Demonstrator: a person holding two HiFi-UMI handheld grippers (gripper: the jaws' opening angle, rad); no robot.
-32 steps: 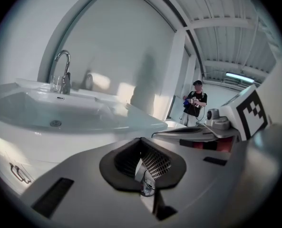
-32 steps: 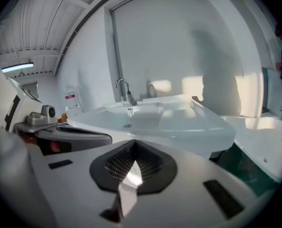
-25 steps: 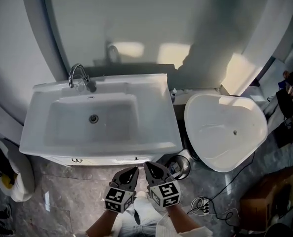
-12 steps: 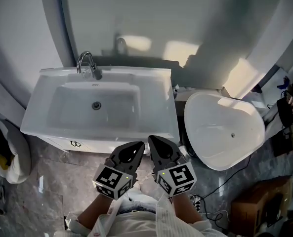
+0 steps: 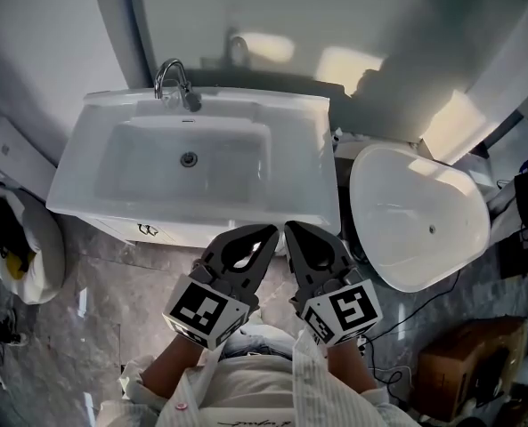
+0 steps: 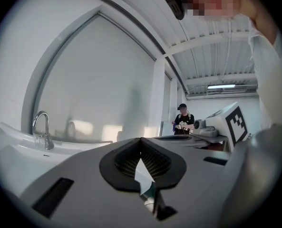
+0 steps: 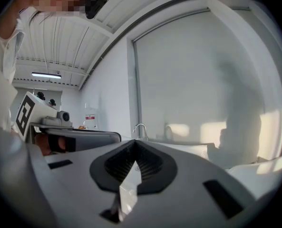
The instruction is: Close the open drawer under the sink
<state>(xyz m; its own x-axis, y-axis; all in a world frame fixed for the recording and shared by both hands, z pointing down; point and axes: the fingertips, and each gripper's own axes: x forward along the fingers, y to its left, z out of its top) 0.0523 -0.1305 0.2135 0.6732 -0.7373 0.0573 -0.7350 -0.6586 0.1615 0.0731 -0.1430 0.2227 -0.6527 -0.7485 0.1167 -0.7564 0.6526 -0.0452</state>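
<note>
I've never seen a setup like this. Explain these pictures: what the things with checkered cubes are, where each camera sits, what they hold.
A person holds a two-jaw tool in each hand: the left gripper and the right gripper; the patterned cubes belong to them. The wide picture comes from a camera on the person's head, looking down at a white sink, its faucet and a white tub beside it. The other two come from cameras riding on the grippers. Both show jaws shut, holding nothing. The cabinet under the sink barely shows.
</note>
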